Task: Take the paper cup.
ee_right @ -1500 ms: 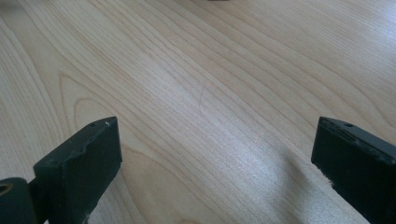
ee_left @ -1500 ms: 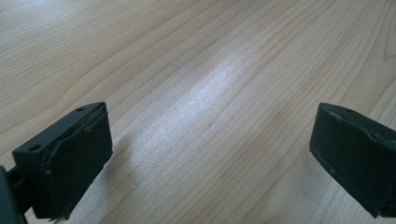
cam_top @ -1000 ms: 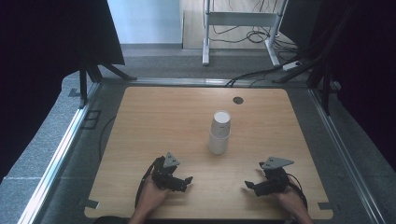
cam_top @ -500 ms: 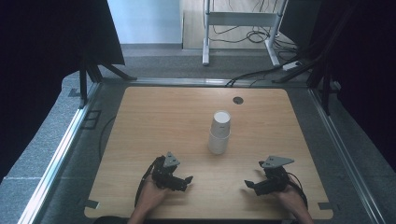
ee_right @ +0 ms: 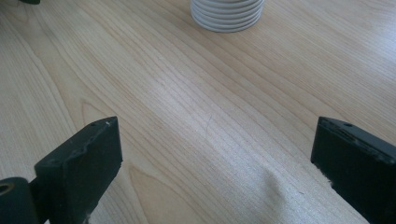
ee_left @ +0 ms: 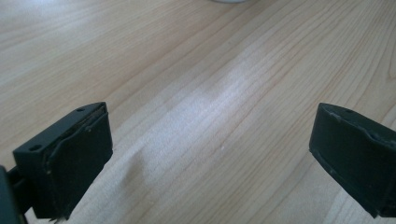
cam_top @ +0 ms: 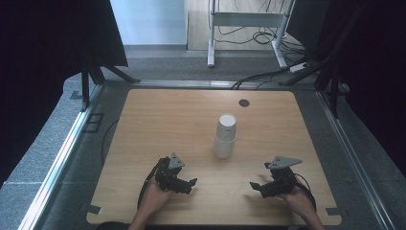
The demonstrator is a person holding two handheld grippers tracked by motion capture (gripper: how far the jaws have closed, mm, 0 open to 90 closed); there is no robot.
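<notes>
Pale wood-grain table [cam_top: 158, 120] stands in a dim room with dark curtains at both sides and cables on the floor beyond it, and near its middle stands a stack of white paper cups [cam_top: 225, 135], upside down, tall and narrow. That height is the likely trouble: a jaw coming in high or from one side could tip the stack over, and a hard squeeze could crush the thin walls or lift several nested cups where one is wanted. Both tools rest low at the near edge, well apart from the stack. Left gripper [cam_top: 190, 183] has its jaws spread wide, holding nothing; right gripper [cam_top: 254, 187] likewise stands wide open over bare wood.
</notes>
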